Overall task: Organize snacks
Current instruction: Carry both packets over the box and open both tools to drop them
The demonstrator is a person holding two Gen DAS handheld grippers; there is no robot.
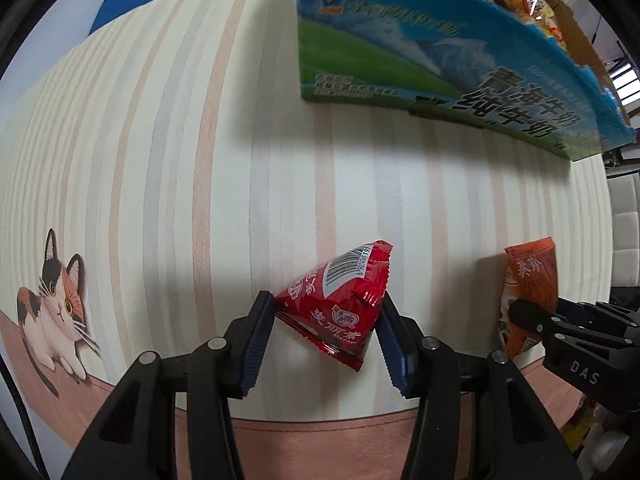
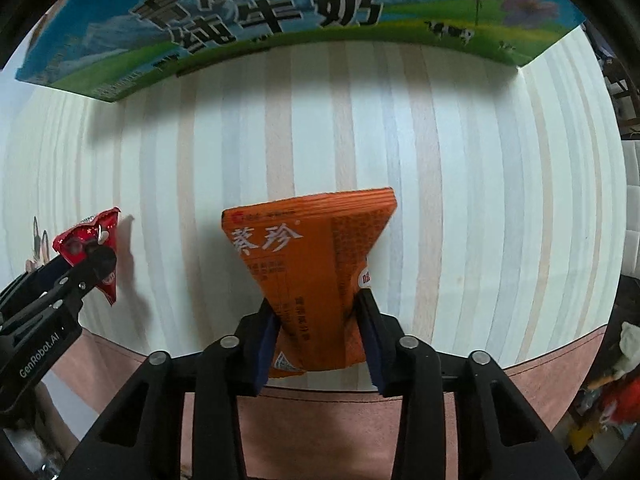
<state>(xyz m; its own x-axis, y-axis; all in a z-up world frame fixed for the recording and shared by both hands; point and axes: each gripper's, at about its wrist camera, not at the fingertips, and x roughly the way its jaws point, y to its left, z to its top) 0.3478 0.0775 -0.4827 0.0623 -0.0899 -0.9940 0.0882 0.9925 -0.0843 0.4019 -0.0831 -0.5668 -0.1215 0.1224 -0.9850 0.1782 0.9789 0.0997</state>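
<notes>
Red snack packet pinched in left gripper, orange packet in right gripper; both were off the table, not yet boxed in the carton.

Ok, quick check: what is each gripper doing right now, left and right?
Left gripper: shut on the red snack packet.
Right gripper: shut on the orange snack packet.
</notes>
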